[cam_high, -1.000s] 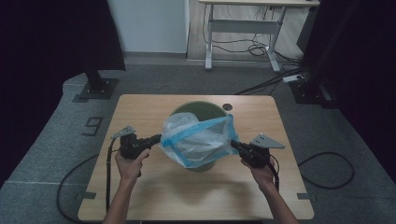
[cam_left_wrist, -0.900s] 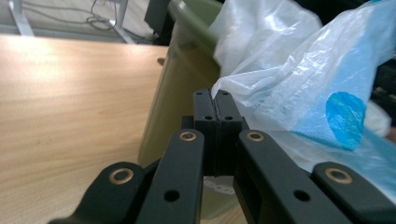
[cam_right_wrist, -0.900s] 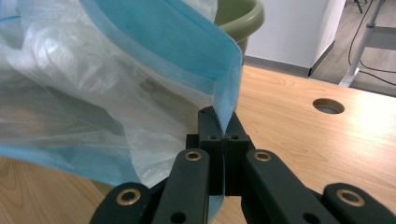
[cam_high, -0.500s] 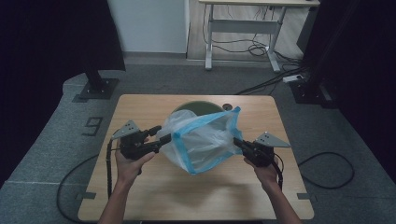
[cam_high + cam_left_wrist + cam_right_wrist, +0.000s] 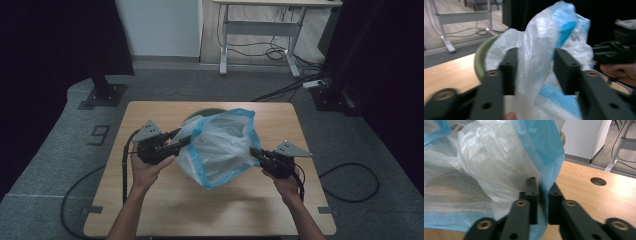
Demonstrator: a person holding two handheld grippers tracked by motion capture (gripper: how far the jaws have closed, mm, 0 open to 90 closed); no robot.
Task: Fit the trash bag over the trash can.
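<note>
Jaws of the left gripper (image 5: 181, 142), just closing, stand apart around the plastic bag (image 5: 222, 147) film. Right gripper (image 5: 256, 154), just opening, pinches its blue edge.

Dim room, dark edges, blurred close-ups

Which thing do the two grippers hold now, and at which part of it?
The right gripper pinches the plastic bag at its blue rim. The left gripper has bag film between its jaws, which have just been closing; its pads stand apart from it.

Lab — black curtains (image 5: 60, 45), cabled desk (image 5: 260, 35).
</note>
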